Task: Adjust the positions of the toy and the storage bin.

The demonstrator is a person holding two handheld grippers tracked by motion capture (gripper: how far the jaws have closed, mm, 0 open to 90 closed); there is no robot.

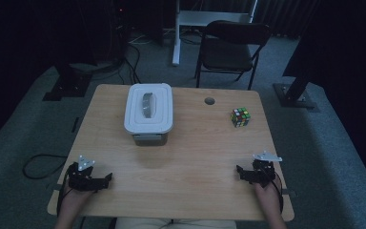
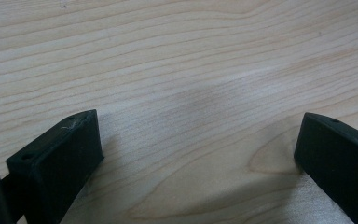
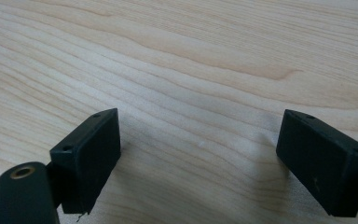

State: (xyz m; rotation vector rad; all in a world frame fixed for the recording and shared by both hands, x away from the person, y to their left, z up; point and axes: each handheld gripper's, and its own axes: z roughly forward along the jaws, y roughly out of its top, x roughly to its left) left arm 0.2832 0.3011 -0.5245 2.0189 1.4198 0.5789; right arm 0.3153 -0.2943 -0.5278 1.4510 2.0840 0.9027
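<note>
- Box [image 1: 148,113], lid on, sits well ahead of both sets of jaws; cube [image 1: 240,117] likewise.
- Left gripper [image 1: 107,178] and right gripper [image 1: 238,170] rest on the tabletop [image 1: 190,157], jaws wide, empty.
- I judge nothing started; next, reach forward.

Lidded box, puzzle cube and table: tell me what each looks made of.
Lidded box: probably plastic, white lid with a clear window over a grey base, smooth, moulded rounded corners. Puzzle cube: likely plastic, black body with small coloured squares. Table: wood or wood-look laminate, pale and matt; the gripper views show flowing grain lines, but not whether it is solid.
</note>
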